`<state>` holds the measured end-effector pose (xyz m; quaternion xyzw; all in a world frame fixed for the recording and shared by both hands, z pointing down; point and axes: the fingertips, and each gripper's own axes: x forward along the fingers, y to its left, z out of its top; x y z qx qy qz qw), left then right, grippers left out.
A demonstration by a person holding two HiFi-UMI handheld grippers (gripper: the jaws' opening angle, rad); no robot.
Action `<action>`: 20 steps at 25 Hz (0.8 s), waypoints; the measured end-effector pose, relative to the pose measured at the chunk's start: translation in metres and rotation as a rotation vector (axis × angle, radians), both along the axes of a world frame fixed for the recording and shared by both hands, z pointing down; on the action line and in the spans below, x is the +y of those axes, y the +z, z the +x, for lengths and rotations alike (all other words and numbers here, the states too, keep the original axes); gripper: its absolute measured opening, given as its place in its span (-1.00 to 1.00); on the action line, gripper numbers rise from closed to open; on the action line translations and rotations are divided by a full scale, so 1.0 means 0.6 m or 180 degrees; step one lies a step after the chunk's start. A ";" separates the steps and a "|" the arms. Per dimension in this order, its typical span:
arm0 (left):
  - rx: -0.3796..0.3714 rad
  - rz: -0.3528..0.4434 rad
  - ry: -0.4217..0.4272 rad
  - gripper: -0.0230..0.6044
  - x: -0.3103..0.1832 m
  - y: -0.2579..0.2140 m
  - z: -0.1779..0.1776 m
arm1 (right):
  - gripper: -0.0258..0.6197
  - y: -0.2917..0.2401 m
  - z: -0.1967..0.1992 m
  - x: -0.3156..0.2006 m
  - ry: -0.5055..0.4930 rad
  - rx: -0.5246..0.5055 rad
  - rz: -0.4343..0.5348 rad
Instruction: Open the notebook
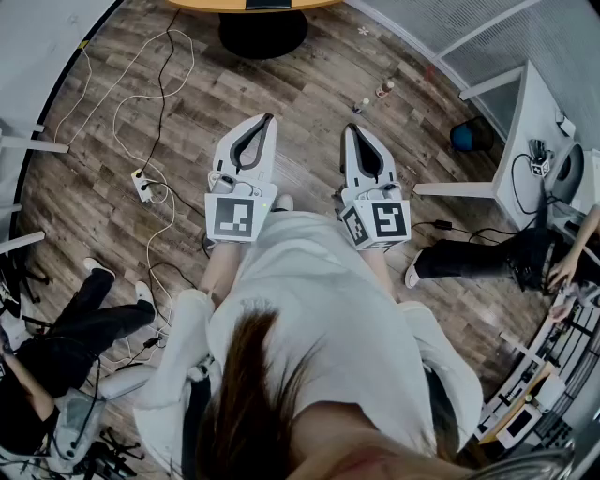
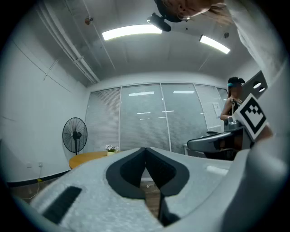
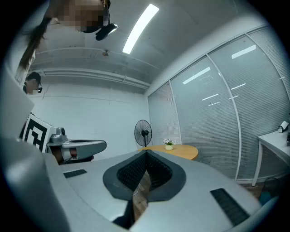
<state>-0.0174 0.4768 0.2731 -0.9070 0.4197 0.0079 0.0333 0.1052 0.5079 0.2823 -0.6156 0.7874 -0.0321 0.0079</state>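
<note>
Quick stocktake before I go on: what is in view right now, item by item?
round table: one, orange-brown, far end of floor
flower pot: one, pale, on that table
fan: one, black, beside the table
power strip: one, white, floor at left, with cables
desk: one, white, right side
bystanders: two, dark trousers, lower left and right
notebook: none in view
left gripper: one, white, jaws together, empty
right gripper: one, white, jaws together, empty

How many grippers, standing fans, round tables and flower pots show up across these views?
Grippers: 2 (left gripper, right gripper)
Standing fan: 1
Round wooden table: 1
Flower pot: 1
Total: 5
</note>
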 end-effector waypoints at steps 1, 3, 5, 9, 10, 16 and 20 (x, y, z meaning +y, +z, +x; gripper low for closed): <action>0.0001 -0.0004 -0.0002 -0.88 -0.003 0.001 -0.001 | -0.92 0.002 -0.001 -0.003 -0.0001 0.0001 -0.0004; 0.0006 -0.0014 -0.0005 -0.88 -0.007 0.004 -0.002 | -0.92 0.005 -0.002 -0.007 0.0011 -0.0006 -0.0013; 0.0005 -0.0023 -0.0005 -0.88 -0.008 0.005 -0.004 | -0.92 0.008 -0.002 -0.008 0.0034 -0.0021 -0.0026; -0.0002 -0.0054 0.0004 -0.88 -0.009 0.008 -0.006 | -0.92 0.009 -0.004 -0.008 0.0036 -0.0025 -0.0038; 0.0000 -0.0056 0.0007 -0.88 -0.010 0.009 -0.005 | -0.92 0.009 -0.004 -0.008 0.0033 -0.0026 -0.0038; 0.0003 -0.0082 0.0047 -0.88 -0.017 0.008 0.004 | -0.92 0.004 -0.002 -0.014 -0.0006 -0.0010 -0.0032; -0.0105 -0.0071 0.0033 -0.87 -0.028 0.013 0.010 | -0.92 0.002 -0.002 -0.021 -0.0140 -0.0132 -0.0007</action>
